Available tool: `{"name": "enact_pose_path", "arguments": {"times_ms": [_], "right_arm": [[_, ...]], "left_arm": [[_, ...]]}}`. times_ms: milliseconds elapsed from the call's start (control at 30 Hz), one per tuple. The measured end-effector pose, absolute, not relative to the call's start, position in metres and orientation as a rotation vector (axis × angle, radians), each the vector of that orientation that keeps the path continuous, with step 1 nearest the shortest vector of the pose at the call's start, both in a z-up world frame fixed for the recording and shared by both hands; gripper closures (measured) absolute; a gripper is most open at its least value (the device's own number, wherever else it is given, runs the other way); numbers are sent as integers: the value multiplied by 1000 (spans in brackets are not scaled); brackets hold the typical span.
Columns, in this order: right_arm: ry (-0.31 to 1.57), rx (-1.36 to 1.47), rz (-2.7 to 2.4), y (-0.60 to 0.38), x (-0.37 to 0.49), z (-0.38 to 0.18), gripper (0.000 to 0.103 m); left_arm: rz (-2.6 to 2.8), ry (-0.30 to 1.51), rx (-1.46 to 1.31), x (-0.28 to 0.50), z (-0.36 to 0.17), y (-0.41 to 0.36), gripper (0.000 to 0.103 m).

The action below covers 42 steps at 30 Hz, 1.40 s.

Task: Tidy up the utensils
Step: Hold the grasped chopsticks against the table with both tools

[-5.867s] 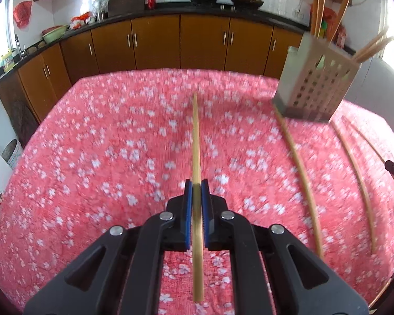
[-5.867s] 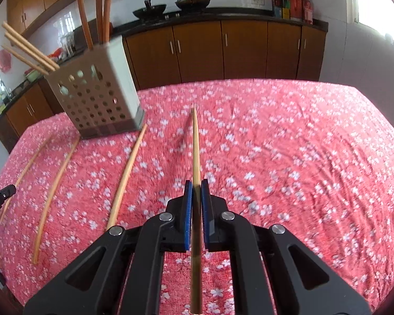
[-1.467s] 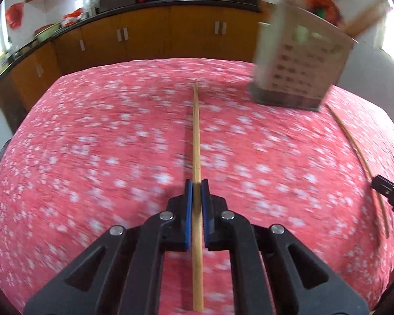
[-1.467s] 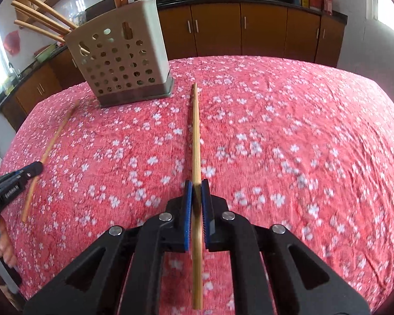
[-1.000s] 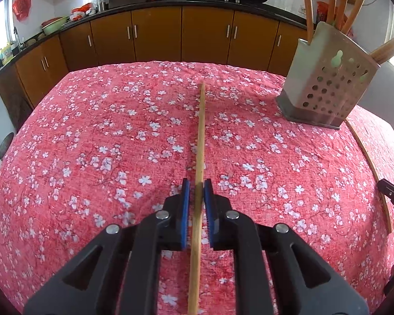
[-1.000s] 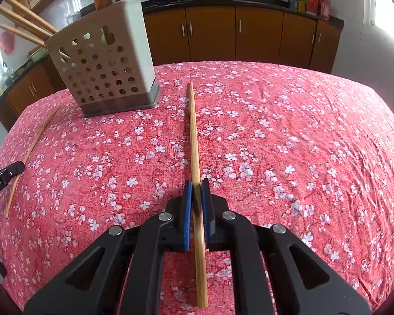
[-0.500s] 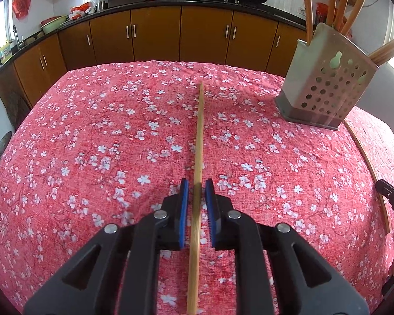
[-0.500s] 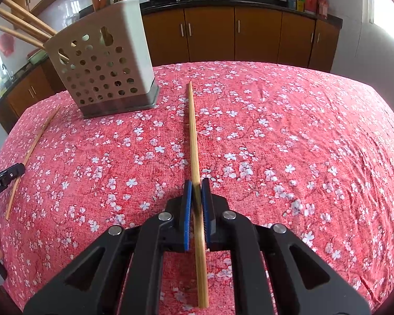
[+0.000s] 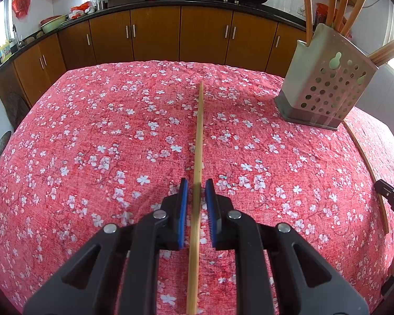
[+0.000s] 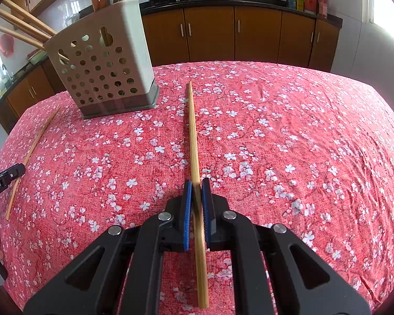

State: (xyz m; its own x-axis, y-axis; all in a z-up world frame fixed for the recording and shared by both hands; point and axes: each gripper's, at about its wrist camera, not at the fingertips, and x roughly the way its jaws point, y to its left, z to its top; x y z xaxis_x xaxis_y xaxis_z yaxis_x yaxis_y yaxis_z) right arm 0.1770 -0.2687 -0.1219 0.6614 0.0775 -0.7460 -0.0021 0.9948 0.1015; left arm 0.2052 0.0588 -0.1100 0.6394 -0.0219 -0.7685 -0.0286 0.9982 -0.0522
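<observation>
My left gripper (image 9: 196, 183) has its jaws open, a small gap on each side of a bamboo chopstick (image 9: 198, 141) that lies between them on the red cloth. My right gripper (image 10: 196, 183) is shut on another bamboo chopstick (image 10: 193, 136), which points away over the table. The perforated beige utensil holder (image 9: 325, 97) stands far right in the left wrist view and far left in the right wrist view (image 10: 102, 73), with several chopsticks and utensil handles in it.
One loose chopstick (image 9: 367, 168) lies on the floral cloth near the holder; it also shows in the right wrist view (image 10: 31, 155). The other gripper's tip shows at each view's edge (image 9: 391, 197) (image 10: 2, 178). Kitchen cabinets (image 9: 183, 36) stand behind the table.
My left gripper's jaws have parted and let go of its chopstick, which now rests on the cloth. The right gripper stays shut on its chopstick and has hardly moved.
</observation>
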Motion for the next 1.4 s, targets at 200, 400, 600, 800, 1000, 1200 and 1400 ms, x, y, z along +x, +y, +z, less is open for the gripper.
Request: {"name": "enact_pose_path", "arguments": {"times_ms": [200,400,600,800,1000,1200,1400], "right_arm": [[847,95,45,-269,177,-122,94],[847,95,45,-269,177,-122,94],[848,96,45,-269,177,-121,94],[848,95,45,-269,177,-121,94],[848,95,45,-269,177,-121,94],[848,95,45,-269,178,-121,94],[849,95,45,-269,178,-120,94]], "left_arm": [[3,878,-63,205,-110,59,87],[3,878,-62,205,-110,58,86],[2,878,-59,205,-110,57,85],[2,878,-60,205,-110,57,85],[2,879,-59,205,-110,58,85],[1,880,-59,205,-110,57,85],[-1,880,-61,206,-109,57,85]]}}
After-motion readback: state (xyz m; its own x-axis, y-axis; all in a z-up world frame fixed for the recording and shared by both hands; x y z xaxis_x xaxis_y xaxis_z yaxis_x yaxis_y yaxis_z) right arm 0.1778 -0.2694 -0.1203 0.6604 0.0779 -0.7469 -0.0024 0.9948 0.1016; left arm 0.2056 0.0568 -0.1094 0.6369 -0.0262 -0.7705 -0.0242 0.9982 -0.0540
